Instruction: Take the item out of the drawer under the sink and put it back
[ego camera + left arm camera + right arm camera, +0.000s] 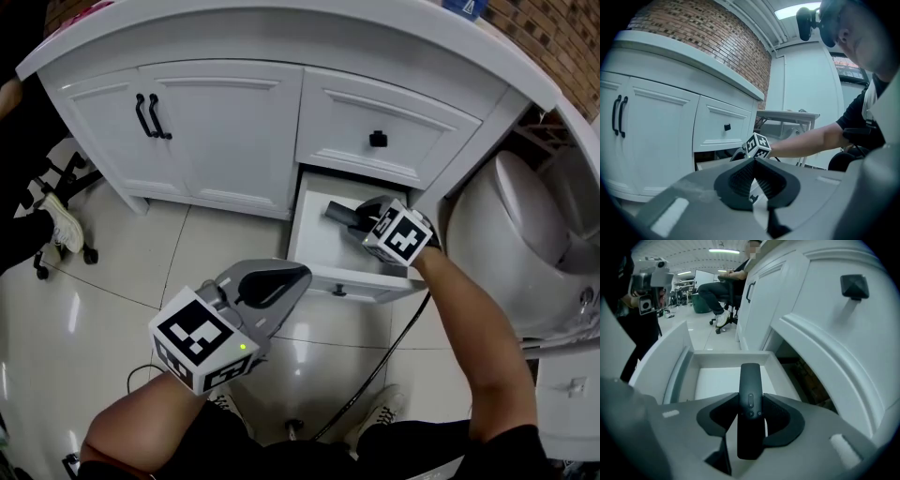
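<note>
The bottom drawer (349, 281) under the sink counter stands pulled open, its white inside (717, 380) bare. My right gripper (359, 218) hangs over the drawer, shut on a slim black remote control (750, 401) with small buttons. The remote's far end sticks out past the jaws over the drawer (337, 213). My left gripper (274, 281) is held in front of the drawer above the floor, away from it. Its jaws are shut with nothing between them (753, 161).
Above the open drawer is a shut drawer with a black knob (378, 139). Left of it are white cabinet doors with black handles (153, 116). A white toilet (516, 234) stands at the right. A black cable (380, 370) runs over the tiled floor. A person sits on a chair in the background (723, 291).
</note>
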{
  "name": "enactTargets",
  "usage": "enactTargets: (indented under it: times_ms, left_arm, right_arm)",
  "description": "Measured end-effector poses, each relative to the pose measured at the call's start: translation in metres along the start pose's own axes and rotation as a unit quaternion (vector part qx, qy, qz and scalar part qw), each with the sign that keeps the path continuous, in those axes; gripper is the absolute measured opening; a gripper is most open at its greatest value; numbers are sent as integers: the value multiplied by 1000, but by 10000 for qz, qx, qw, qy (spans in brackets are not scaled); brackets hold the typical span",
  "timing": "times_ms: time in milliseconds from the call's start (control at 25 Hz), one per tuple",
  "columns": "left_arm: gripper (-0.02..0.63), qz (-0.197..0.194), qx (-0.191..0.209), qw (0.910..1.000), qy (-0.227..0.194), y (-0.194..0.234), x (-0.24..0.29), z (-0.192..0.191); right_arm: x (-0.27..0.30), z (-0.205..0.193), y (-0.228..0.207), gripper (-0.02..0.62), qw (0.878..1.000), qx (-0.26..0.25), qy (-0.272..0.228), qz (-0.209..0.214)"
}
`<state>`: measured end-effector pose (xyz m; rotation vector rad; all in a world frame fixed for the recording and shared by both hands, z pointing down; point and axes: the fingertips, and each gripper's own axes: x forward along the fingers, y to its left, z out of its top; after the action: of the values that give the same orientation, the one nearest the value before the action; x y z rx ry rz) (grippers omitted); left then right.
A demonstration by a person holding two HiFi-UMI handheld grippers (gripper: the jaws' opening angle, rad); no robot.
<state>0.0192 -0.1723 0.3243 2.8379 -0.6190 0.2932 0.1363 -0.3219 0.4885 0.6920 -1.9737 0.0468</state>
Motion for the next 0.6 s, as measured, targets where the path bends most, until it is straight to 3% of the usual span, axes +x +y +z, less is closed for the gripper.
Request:
enactTargets:
  times_ms: [480, 600]
  left_arm:
    - [6, 36, -57, 10000, 6, 4, 0, 0]
    - [6, 31, -73, 10000, 1, 5, -1, 0]
  right_arm:
    - [33, 0, 13, 167, 9987, -83, 154, 470]
    - [39, -13, 7, 167, 9983, -33, 412, 404]
